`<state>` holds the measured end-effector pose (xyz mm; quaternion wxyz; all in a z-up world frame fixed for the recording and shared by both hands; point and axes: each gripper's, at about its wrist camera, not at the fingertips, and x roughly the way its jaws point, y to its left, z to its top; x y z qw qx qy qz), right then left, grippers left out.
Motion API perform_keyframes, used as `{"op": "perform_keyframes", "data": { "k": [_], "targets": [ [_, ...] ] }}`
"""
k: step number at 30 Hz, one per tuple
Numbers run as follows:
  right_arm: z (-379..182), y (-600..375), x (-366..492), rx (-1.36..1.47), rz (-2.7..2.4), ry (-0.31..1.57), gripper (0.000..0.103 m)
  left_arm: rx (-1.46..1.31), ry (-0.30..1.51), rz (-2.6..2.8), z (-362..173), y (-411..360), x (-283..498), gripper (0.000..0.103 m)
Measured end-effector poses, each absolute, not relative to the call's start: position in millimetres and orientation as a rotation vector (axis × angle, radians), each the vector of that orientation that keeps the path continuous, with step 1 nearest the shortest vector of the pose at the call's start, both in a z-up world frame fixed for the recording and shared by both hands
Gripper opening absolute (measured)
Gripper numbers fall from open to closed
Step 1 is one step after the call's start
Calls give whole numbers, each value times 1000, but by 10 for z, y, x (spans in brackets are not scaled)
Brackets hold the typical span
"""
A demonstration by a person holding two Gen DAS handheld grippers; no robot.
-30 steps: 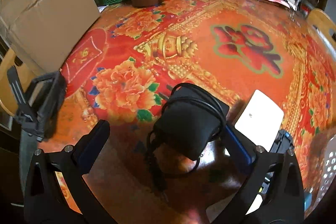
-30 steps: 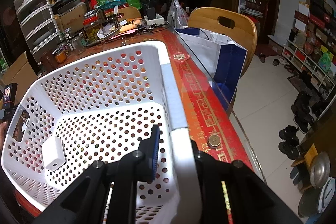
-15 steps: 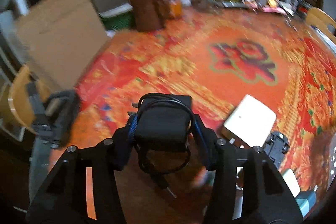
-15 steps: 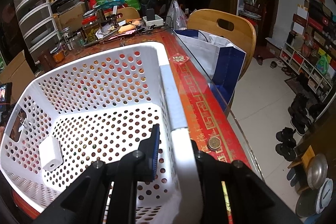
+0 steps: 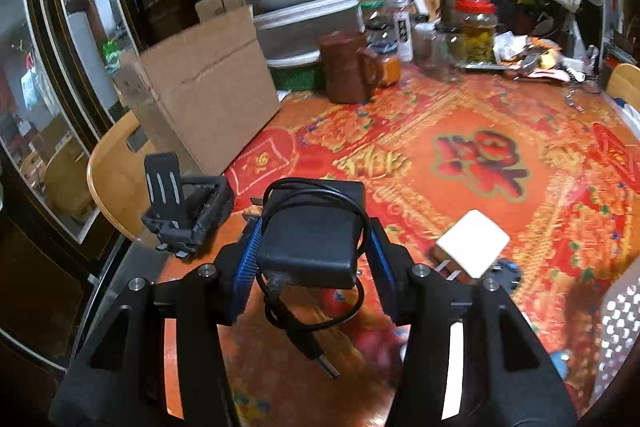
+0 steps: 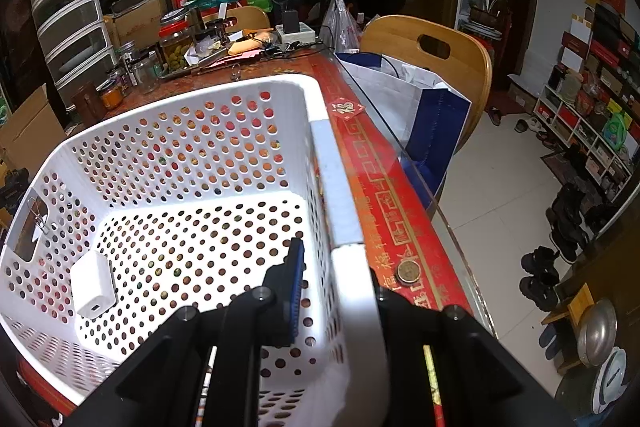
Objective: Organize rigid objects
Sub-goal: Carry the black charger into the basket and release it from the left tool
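Above table (image 5: 460, 131): left gripper (image 5: 314, 245), formerly wide, clamps black charger (image 5: 308, 239) (apparently lifted); right gripper (image 6: 332, 275) pinches basket (image 6: 332, 187) rim.

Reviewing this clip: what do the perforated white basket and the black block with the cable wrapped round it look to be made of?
Perforated white basket: apparently moulded plastic, smooth and slightly glossy; evenly punched round holes, rounded rim.
Black block: probably matte hard plastic, flat faces, crisp edges; its thin black cable looks rubbery, drooping in loose loops.
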<state>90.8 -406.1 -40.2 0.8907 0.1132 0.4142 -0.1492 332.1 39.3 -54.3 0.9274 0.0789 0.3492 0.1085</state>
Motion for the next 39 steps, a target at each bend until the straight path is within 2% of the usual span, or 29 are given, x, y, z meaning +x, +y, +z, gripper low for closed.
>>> {"op": "perform_keyframes", "data": {
  "k": [11, 32, 39],
  "targets": [
    [-407, -4066, 910, 241, -286, 849, 16, 201, 664, 153, -112, -182, 2954, 49],
    [-414, -4076, 897, 251, -254, 831, 17, 251, 632, -41, 251, -1226, 2459, 49],
    [-417, -4071, 895, 250, -250, 830, 17, 330, 738, -209, 133, -1857, 2411, 49]
  ]
}}
